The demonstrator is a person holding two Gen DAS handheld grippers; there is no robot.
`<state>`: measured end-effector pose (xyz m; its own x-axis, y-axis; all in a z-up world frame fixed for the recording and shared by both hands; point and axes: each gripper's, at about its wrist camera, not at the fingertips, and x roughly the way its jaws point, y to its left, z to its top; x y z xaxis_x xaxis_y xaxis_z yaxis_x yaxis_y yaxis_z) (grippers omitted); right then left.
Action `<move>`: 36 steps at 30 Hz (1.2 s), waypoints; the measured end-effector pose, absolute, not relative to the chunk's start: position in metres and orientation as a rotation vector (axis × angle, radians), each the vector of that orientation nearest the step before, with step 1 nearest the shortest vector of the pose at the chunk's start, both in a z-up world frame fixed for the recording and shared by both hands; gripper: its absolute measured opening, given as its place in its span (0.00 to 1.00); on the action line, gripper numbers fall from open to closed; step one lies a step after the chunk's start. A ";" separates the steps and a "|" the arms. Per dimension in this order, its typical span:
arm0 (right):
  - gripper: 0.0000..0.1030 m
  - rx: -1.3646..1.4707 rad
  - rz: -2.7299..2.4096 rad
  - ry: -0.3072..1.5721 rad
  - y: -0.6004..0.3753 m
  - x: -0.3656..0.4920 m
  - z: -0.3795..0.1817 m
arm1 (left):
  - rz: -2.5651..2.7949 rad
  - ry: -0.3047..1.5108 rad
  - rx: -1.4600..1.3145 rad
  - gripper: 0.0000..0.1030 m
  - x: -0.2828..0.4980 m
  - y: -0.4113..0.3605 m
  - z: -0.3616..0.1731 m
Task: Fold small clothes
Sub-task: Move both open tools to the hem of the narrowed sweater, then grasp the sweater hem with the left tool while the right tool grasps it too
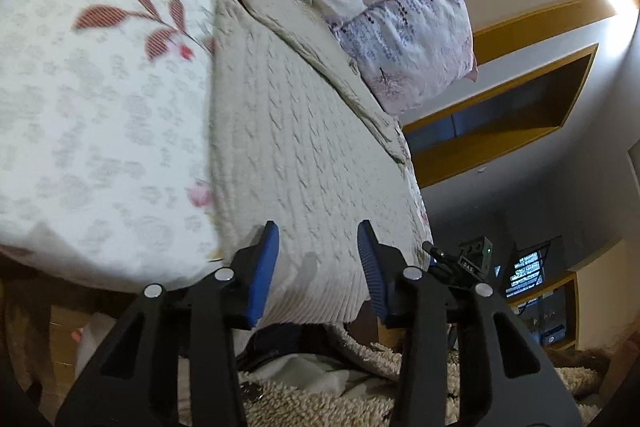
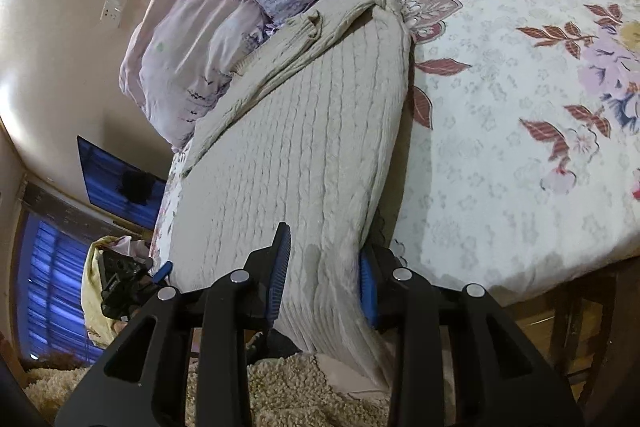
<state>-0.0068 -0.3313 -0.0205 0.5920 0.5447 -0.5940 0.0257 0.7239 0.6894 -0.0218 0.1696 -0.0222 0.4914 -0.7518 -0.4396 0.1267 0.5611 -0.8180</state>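
Lying lengthwise along one side of the bed, the cream knitted sweater [image 1: 288, 147] rests on the floral bedsheet [image 1: 100, 131], its ribbed hem hanging over the bed's edge.

Left wrist view: left gripper [image 1: 318, 251] at the hem, jaws apart, knit between the blue pads [image 1: 264, 267]; pads clear of the fabric, so released. Pillows [image 1: 400, 27] lie at the sweater's far end. The other gripper shows beyond the right finger.

Right wrist view: right gripper [image 2: 324, 267] at the hem's other corner. The edge of the sweater bunches between the pads; right pad partly hidden by fabric. Cannot tell whether it is clamped or loose. Shaggy rug [image 2: 280, 387] on the floor below.
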 end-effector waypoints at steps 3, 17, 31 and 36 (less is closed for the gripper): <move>0.33 0.713 0.332 0.913 -0.331 -0.007 -0.021 | -0.600 0.937 -0.719 0.58 -0.029 0.180 -0.015; 0.33 0.618 0.426 0.962 -0.310 -0.007 -0.012 | -0.676 1.100 -0.564 0.55 -0.030 0.154 -0.028; 0.08 0.591 0.431 0.944 -0.309 -0.007 -0.004 | -0.746 1.051 -0.604 0.07 -0.022 0.143 -0.019; 0.08 0.579 0.401 0.812 -0.318 -0.009 0.017 | -0.722 0.926 -0.598 0.06 -0.018 0.153 0.004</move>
<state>-0.0087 -0.3176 0.0166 0.6282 0.5412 -0.5590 -0.1144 0.7749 0.6217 -0.0179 0.1529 0.0042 0.4049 -0.7696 -0.4937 0.2917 0.6204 -0.7280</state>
